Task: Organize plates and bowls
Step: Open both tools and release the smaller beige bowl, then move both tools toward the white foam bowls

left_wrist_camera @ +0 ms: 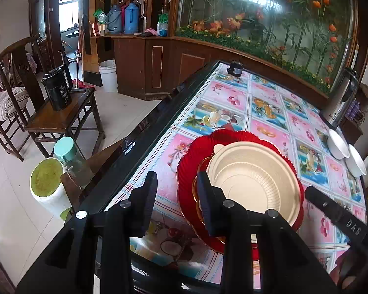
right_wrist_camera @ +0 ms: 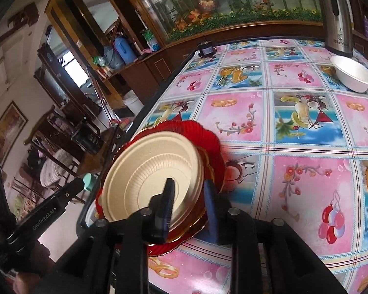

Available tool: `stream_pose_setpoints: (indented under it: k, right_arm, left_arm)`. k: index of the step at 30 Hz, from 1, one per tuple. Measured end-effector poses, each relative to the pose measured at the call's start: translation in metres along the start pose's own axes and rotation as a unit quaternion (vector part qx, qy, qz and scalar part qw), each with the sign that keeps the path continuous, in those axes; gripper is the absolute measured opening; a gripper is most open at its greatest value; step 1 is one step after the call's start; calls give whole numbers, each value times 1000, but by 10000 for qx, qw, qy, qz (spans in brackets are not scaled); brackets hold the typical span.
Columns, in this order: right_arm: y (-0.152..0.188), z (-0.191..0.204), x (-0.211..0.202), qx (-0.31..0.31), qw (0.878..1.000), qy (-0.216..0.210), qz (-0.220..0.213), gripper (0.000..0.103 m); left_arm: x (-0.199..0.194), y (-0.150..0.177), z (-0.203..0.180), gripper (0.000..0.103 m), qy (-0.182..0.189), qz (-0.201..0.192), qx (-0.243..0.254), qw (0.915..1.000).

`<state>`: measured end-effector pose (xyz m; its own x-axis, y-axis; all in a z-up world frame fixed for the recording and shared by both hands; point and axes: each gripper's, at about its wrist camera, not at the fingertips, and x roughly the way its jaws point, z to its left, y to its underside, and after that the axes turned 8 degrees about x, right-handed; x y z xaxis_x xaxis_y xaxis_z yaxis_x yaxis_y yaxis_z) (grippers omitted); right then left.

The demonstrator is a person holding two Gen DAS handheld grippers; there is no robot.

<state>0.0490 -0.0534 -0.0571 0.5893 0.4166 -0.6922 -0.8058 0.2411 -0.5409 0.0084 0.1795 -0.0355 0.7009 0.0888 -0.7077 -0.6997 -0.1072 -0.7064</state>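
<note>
A stack of plates sits near the table's left edge: a beige ridged plate (left_wrist_camera: 255,178) on an amber plate (left_wrist_camera: 200,169) on a large red scalloped plate (left_wrist_camera: 191,156). My left gripper (left_wrist_camera: 176,196) is open and empty over the red plate's left rim. My right gripper (right_wrist_camera: 190,203) straddles the near rim of the beige plate (right_wrist_camera: 149,176) and the amber plate (right_wrist_camera: 198,221) under it; the red plate (right_wrist_camera: 198,132) lies beneath. Its jaws look closed on the rims. Two white bowls (left_wrist_camera: 338,144) (right_wrist_camera: 353,76) stand at the far right.
The table carries a pink and blue fruit-print cloth (right_wrist_camera: 282,127). A steel kettle (right_wrist_camera: 336,14) stands at the far right corner and a small black device (right_wrist_camera: 206,49) at the far edge. Chairs, a black kettle (left_wrist_camera: 59,88) and a bin (left_wrist_camera: 46,183) stand left of the table.
</note>
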Motion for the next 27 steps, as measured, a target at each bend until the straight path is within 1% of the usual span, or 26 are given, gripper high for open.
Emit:
stream_pose_setpoints:
  k: [3, 7, 12, 13, 14, 15, 16, 18, 20, 21, 24, 26, 27]
  right_arm:
    - [-5, -12, -7, 148, 9997, 64, -199, 34]
    - [-12, -35, -12, 413, 9987, 157, -257, 34]
    - [-18, -61, -17, 633, 9973, 248, -290, 34]
    - [-19, -66, -17, 661, 9971, 258, -280, 34]
    - [-19, -72, -19, 709, 9967, 266, -283, 35]
    - [-19, -79, -22, 768, 9961, 285, -312, 36]
    - [-20, -86, -24, 827, 9955, 309, -334, 38]
    - [-21, -99, -27, 941, 9944, 322, -359, 38]
    - [-23, -115, -32, 1088, 9927, 349, -396, 38]
    - [-24, -124, -35, 1155, 9918, 361, -402, 38]
    - [-28, -149, -46, 1315, 9893, 417, -475, 38]
    - [-31, -164, -53, 1395, 9877, 474, -531, 39]
    - [-33, -172, -57, 1444, 9867, 503, -558, 39]
  left_arm:
    - [-1, 0, -9, 31, 26, -18, 151, 9999]
    - [-3, 2, -28, 31, 102, -16, 414, 9991]
    - [-10, 3, -59, 32, 292, -40, 743, 9968]
    - [-11, 3, -67, 35, 339, -43, 835, 9959]
    - [-14, 3, -77, 44, 388, -57, 956, 9946]
    - [-17, 3, -88, 56, 422, -86, 1083, 9932]
    - [-19, 3, -96, 60, 440, -114, 1162, 9922]
    - [-24, 4, -119, 62, 553, -167, 1395, 9885]
    - [-25, 4, -143, 62, 772, -85, 1638, 9834]
    - [-23, 3, -156, 62, 946, 24, 1733, 9803]
    - [-18, 3, -187, 62, 1243, 248, 1935, 9729]
    - [-9, 3, -210, 62, 1500, 552, 2051, 9656]
    - [-6, 3, -217, 62, 1568, 643, 2068, 9636]
